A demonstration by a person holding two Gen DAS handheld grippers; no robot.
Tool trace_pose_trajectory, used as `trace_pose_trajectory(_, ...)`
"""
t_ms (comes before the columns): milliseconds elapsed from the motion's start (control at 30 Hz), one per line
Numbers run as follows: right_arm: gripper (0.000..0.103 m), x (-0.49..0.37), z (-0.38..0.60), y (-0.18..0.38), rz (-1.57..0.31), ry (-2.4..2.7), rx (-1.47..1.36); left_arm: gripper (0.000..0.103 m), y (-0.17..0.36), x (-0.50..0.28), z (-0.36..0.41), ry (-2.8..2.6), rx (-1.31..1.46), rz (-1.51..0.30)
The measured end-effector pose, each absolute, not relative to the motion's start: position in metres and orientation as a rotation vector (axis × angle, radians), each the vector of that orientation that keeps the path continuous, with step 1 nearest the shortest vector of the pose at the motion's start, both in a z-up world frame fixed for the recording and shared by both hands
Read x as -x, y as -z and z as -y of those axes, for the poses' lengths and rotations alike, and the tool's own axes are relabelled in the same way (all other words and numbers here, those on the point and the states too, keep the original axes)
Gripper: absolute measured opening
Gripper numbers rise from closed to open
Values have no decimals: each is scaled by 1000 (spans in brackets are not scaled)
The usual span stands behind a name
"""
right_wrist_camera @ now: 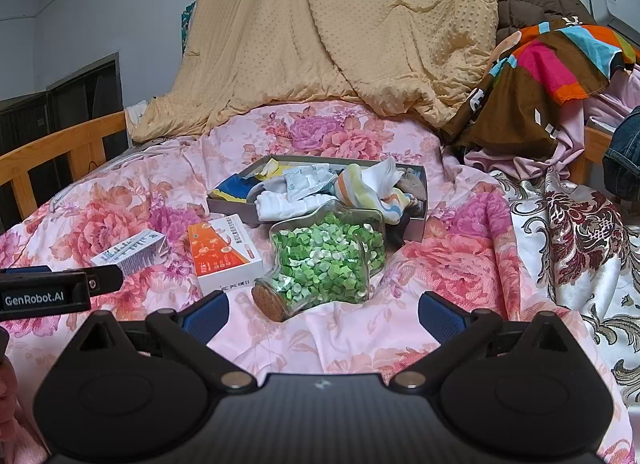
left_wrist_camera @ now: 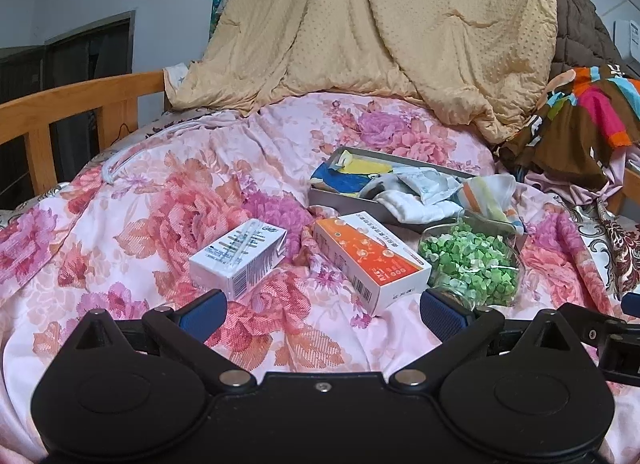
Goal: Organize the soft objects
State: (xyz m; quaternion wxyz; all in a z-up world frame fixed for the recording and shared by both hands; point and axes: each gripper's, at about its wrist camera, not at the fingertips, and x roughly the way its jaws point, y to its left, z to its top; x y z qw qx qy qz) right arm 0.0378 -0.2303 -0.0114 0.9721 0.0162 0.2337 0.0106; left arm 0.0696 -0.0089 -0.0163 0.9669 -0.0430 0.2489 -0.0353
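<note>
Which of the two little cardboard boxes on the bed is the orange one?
The orange-topped box lying beside the glass jar of green bits. The other box, farther left, is white with blue print.

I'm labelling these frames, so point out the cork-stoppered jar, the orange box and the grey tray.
jar [right_wrist_camera: 328, 260], right wrist view, its glass side.
orange box [left_wrist_camera: 366, 252], left wrist view, top face.
grey tray [right_wrist_camera: 232, 205], right wrist view, front wall.
</note>
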Motion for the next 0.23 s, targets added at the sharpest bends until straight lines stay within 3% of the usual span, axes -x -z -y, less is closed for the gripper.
trace_pose_trajectory(233,103,-38,230,11,-473,-20,-32,102,16,-69,10,82,78,-511)
